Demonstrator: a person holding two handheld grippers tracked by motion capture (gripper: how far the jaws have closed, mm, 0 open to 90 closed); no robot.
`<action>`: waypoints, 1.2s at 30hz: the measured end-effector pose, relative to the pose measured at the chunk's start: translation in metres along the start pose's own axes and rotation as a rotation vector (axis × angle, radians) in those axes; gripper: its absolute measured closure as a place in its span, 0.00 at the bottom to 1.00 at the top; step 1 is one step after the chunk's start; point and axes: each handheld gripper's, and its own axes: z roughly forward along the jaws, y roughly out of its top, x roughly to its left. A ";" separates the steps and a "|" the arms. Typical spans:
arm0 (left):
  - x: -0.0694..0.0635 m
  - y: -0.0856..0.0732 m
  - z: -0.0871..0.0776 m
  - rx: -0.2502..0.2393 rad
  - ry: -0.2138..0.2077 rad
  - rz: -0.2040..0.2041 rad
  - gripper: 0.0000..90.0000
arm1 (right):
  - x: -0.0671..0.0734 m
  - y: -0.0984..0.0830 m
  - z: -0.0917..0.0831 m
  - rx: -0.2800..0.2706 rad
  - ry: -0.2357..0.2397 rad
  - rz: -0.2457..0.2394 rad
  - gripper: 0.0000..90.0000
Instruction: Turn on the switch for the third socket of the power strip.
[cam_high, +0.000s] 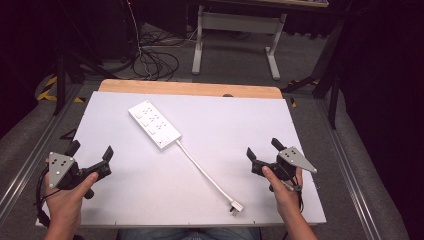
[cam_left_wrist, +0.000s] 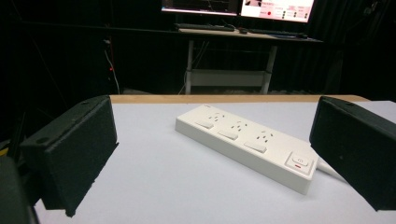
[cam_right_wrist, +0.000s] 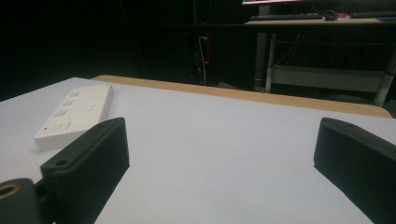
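- White plastic power strip lies flat on the pale table sheet in the upper-centre-left of the high view, set diagonally, with its switch end nearest the frame centre.
- I read three sockets with rocker switches and one master switch at the near end in the left gripper view.
- Its white cable runs from that end toward the lower right and ends in a plug near the bottom edge of the sheet.
- Left gripper sits at the lower left of the high view, held in the left hand. Its jaws stand wide apart with nothing between them.
- In the left gripper view I see the strip lying beyond and between the two black pads, clear of both; the right-hand pad overlaps the strip's cable end in the frame, though I cannot tell any contact.
- Right gripper sits at the lower right of the high view, held in the right hand. Its jaws are likewise spread and empty.
- In the right gripper view the strip appears at the left of the frame, beyond the left-hand pad and outside the gap.
- The cable passes between the two grippers in the high view, touching neither.
- A wooden table edge borders the sheet at the top.
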 end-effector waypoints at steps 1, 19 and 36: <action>0.000 0.000 0.000 0.000 -0.001 0.000 0.02 | 0.000 0.000 0.000 0.000 -0.001 -0.004 0.04; 0.000 0.001 0.000 -0.006 0.015 0.009 0.11 | -0.001 0.000 -0.001 -0.005 -0.002 0.002 0.04; 0.000 0.001 -0.001 0.000 -0.008 0.045 0.49 | -0.001 0.000 -0.001 -0.004 -0.002 0.001 0.04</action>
